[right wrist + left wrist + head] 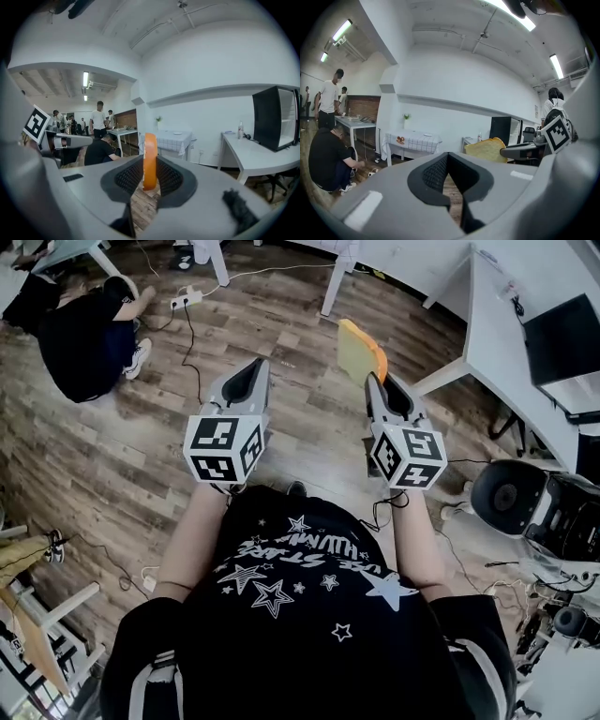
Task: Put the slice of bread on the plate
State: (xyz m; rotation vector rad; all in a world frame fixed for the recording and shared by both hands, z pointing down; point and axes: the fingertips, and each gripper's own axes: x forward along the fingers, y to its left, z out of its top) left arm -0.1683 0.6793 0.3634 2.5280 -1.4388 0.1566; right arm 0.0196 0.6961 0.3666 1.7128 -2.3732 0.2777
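A slice of bread (361, 352) with an orange-brown crust stands on edge between the jaws of my right gripper (378, 381), held in the air above the wooden floor. In the right gripper view the crust edge of the bread (150, 159) faces the camera, and the pads of that gripper (150, 177) press on both sides. My left gripper (251, 381) hovers level beside it, to the left, shut with nothing in it (447, 159). From the left gripper view the bread (485, 149) shows to the right. A small white plate (177, 132) lies on a far checked-cloth table.
A person in black (89, 334) crouches on the floor at far left, near a power strip (187, 298) with cables. A white table (506, 334) stands to the right, with a black appliance (274, 119) on it. Equipment and cables (525, 502) crowd the right side. More people stand in the back.
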